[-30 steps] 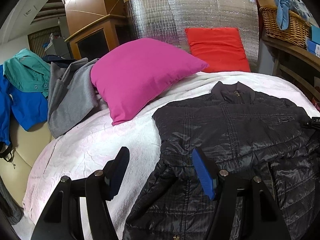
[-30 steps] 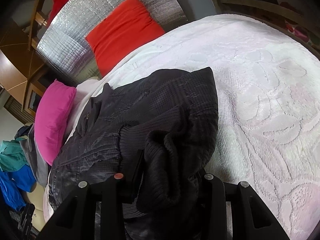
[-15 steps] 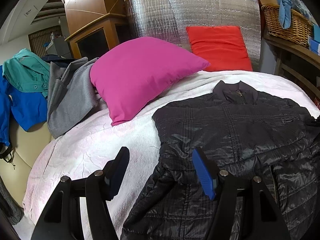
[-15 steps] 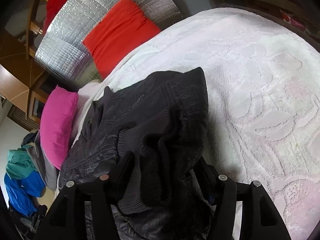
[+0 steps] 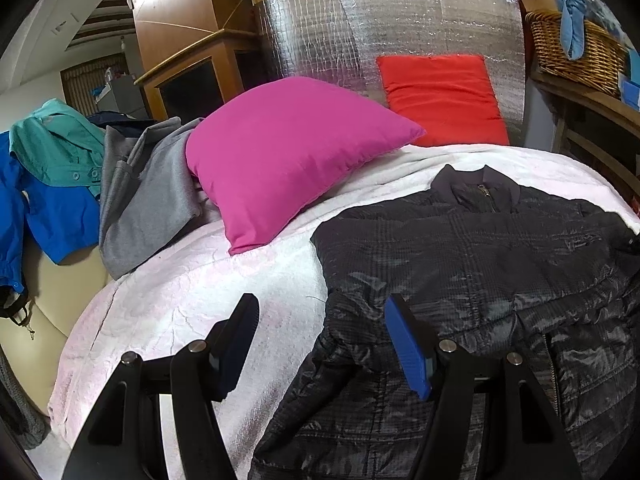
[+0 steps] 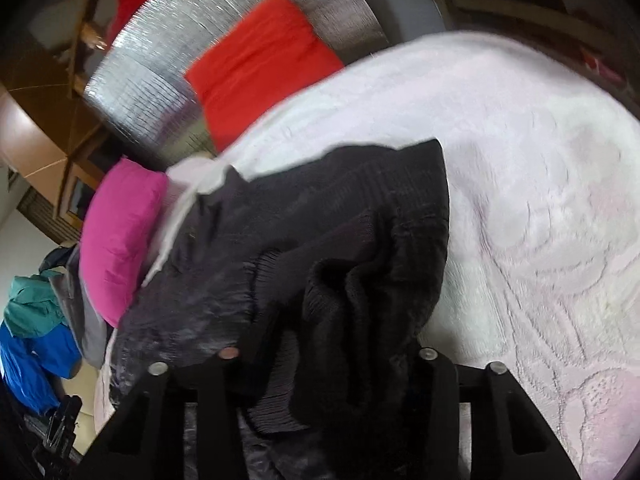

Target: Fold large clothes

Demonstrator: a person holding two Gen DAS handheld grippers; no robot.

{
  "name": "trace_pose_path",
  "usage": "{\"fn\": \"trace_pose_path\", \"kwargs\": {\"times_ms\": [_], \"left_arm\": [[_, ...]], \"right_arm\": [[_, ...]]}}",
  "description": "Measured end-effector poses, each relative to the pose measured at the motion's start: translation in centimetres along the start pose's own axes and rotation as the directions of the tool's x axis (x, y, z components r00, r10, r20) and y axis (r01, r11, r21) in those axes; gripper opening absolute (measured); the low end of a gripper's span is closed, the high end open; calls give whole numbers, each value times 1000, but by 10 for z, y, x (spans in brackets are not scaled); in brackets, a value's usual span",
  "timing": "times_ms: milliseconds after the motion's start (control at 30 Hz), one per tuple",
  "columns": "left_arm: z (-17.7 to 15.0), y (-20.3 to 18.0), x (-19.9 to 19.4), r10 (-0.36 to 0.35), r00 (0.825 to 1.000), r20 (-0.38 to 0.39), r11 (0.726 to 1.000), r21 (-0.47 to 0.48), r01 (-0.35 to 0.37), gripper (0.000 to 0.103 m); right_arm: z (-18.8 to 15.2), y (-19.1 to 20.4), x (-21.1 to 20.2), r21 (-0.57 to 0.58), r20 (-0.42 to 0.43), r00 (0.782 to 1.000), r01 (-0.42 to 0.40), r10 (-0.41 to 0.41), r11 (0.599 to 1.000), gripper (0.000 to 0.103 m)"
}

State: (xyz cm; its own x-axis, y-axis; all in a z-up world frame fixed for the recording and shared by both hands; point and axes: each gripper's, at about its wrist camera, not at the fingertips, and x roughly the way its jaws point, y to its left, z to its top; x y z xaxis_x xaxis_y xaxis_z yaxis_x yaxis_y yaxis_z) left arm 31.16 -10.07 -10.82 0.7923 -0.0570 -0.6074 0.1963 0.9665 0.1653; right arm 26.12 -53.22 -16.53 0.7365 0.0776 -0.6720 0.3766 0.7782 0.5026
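A black quilted jacket (image 5: 472, 264) lies front-up on the white bedspread (image 5: 192, 304), collar toward the pillows. My left gripper (image 5: 320, 332) is open and empty, hovering over the jacket's left edge and its sleeve, blue pads apart. In the right wrist view the jacket (image 6: 320, 216) has its sleeve folded over the body. My right gripper (image 6: 324, 360) is shut on the sleeve's ribbed knit cuff (image 6: 332, 320), which bunches up and hides the fingertips. That view is blurred.
A magenta pillow (image 5: 280, 152) and a red pillow (image 5: 440, 96) lean against a silver headboard (image 5: 400, 32). Grey, teal and blue clothes (image 5: 132, 184) are piled at the bed's left. A wicker basket (image 5: 576, 48) stands on a shelf at the right.
My right gripper has carried the cuff further over the jacket body, and its view has swung and blurred. My left gripper has stayed almost still and open.
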Motion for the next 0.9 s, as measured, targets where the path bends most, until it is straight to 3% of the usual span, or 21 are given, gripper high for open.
{"fn": "trace_pose_path", "kwargs": {"times_ms": [100, 233, 367, 500, 600, 700, 767, 900], "left_arm": [[1, 1, -2, 7, 1000, 7, 1000, -7, -6, 66], [2, 5, -8, 18, 999, 26, 1000, -16, -17, 66], [2, 13, -11, 34, 999, 38, 999, -25, -33, 66], [2, 21, -7, 41, 999, 24, 998, -37, -41, 66], [1, 24, 0, 40, 999, 3, 998, -45, -40, 68], [0, 26, 17, -25, 998, -62, 999, -49, 22, 81], [-4, 27, 31, -60, 990, -124, 996, -68, 52, 81], [-8, 32, 64, -155, 958, -242, 981, -155, 119, 81]], "right_arm": [[1, 9, -7, -31, 29, 1000, -7, 8, 999, 48], [-2, -3, 15, -14, -44, 996, 80, -81, 997, 47], [2, -16, 19, 56, -80, 995, 63, -58, 996, 50], [2, -14, 19, 52, -100, 993, 72, -66, 996, 63], [0, -14, 10, 50, -102, 993, 60, -54, 997, 65], [-1, -21, 4, 64, -113, 993, 44, -36, 997, 75], [-3, -26, 0, 72, -119, 993, 35, -27, 997, 75], [-3, -39, -3, 97, -136, 991, 4, 9, 995, 75]]}}
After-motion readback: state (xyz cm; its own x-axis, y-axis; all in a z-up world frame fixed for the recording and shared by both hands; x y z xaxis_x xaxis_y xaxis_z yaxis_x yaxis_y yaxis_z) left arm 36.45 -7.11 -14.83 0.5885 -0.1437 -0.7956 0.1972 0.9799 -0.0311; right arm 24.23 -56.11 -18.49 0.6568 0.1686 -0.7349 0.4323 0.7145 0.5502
